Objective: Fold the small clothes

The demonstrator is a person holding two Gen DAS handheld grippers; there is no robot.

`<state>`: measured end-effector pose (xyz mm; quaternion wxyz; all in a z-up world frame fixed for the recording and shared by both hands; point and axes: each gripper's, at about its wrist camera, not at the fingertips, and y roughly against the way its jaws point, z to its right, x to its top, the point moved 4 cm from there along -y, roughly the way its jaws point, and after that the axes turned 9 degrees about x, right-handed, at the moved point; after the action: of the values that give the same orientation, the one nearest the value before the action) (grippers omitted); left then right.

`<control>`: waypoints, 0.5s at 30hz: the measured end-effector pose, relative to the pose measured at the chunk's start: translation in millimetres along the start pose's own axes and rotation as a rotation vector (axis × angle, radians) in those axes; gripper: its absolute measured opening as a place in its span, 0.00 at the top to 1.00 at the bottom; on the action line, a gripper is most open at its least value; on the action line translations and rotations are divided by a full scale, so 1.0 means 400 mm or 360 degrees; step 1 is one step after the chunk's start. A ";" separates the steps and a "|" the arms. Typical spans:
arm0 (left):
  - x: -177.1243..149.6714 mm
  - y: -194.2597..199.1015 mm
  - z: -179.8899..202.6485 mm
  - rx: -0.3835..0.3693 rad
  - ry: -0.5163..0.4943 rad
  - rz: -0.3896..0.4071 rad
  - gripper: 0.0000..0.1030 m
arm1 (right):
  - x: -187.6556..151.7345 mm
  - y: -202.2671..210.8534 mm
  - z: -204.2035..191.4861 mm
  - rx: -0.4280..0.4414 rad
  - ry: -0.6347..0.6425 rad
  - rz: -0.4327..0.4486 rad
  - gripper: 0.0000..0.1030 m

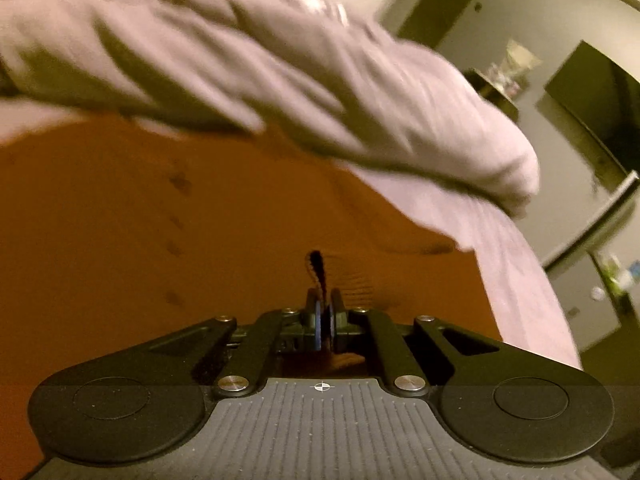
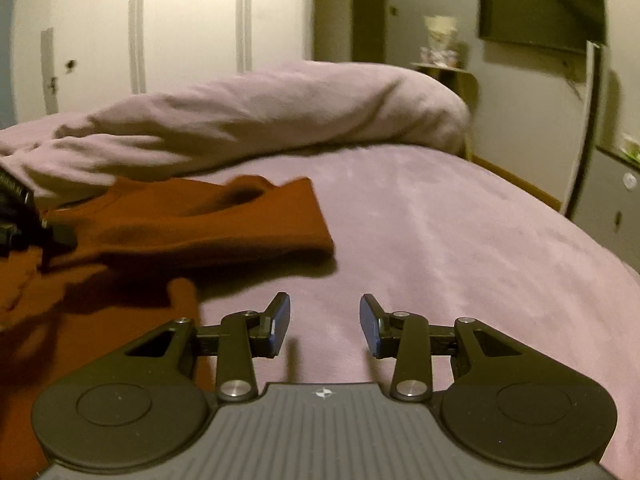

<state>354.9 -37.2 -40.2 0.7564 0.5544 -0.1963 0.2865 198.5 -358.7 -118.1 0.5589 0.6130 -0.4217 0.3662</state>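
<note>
My left tongs (image 1: 324,316) are clenched, and a narrow dark strip of cloth (image 1: 318,270) stands up between their closed pads; it seems to be an edge of the orange garment (image 1: 160,220), but the picture is blurred and I cannot tell exactly which part of it is pinched. In the left wrist view the orange garment fills the area in front of these tongs and lies on the bed sheet (image 1: 516,264), which is pale purple. Behind it is a long crumpled duvet (image 1: 280,80) of the same pale colour, lying across the bed. My right tongs (image 2: 325,326) are released: their two pads stand apart with only the bare bed sheet (image 2: 440,232) between them, and they grasp nothing. From the right wrist view the orange garment (image 2: 180,224) is to the left of my right tongs, spread on the bed, with one part raised and folded over so that it throws a dark shadow on the sheet below. A lower part of the same garment comes close beside the left pad of the right tongs, but I cannot tell if it touches it. At the left edge of this view a black piece of the left tongs (image 2: 24,220) is seen over the garment. The duvet (image 2: 260,120) lies behind the garment, and a dark screen (image 2: 540,8) hangs on the far wall.
</note>
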 end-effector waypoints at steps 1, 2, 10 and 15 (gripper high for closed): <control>0.016 0.017 -0.036 0.0051 0.0010 0.0037 0.95 | 0.004 0.002 -0.019 0.0036 0.0021 0.0002 0.63; 0.030 0.032 -0.073 0.0104 0.0029 0.0066 0.95 | 0.007 0.002 -0.036 0.0066 0.0039 -0.0001 0.63; 0.075 0.102 -0.357 0.0606 0.0077 0.0210 0.95 | 0.034 -0.046 -0.205 0.0346 0.0174 -0.0058 0.63; 0.038 0.076 -0.481 0.0630 0.0263 0.0110 0.95 | 0.053 -0.137 -0.269 0.0489 0.0035 -0.0213 0.64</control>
<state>342.6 155.8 -68.2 0.6361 0.6596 -0.0924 0.3897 259.6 -253.1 -107.9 0.4862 0.7139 -0.3128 0.3950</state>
